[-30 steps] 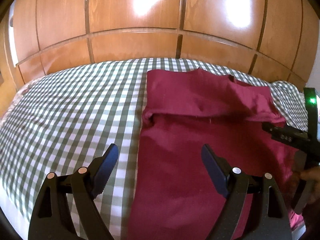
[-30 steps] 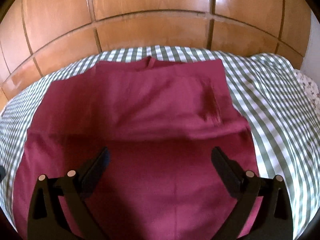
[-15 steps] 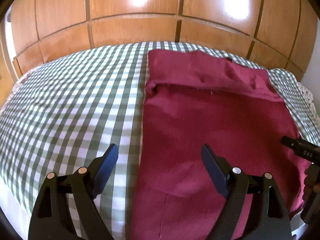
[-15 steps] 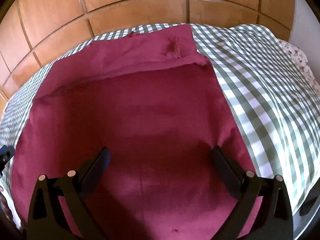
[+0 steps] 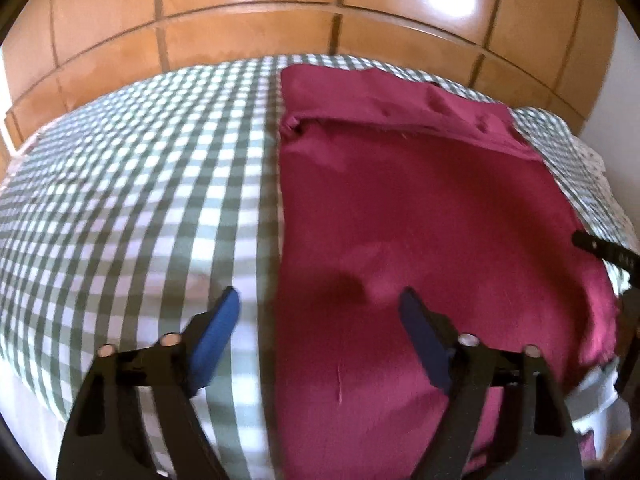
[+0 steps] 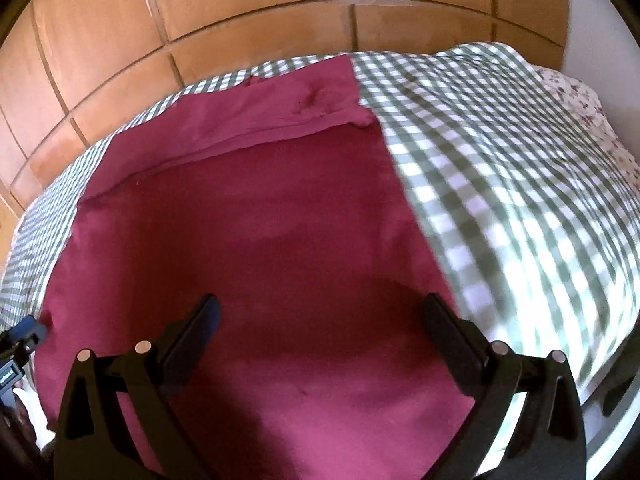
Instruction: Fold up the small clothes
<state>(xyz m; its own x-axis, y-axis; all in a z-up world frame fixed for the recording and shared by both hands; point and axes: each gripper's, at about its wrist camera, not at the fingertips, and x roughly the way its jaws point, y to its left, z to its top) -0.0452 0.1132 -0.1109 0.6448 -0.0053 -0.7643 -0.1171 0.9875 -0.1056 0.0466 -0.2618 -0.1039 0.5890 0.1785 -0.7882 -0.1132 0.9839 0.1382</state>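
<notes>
A dark red garment (image 5: 420,220) lies flat on the checked bed, its far part folded over toward me along a crosswise fold (image 5: 400,132). My left gripper (image 5: 320,304) hovers over the garment's near left edge, one finger over the bedcover and one over the cloth; its jaws are closing with nothing pressed between them. My right gripper (image 6: 320,308) stands open above the same garment (image 6: 260,240) near its near right edge (image 6: 432,256), holding nothing. Each gripper's tip shows at the side of the other's view.
A green-and-white checked bedcover (image 5: 140,200) covers the bed. A glossy wooden panelled wall (image 5: 280,12) runs behind it. A floral pillow or sheet (image 6: 592,120) lies at the far right. The bed's near edge (image 5: 36,392) drops off below the grippers.
Both grippers have drawn back toward the garment's near end, so the fold looks farther away. The left jaws have narrowed a little. The right gripper has shifted toward the right edge.
</notes>
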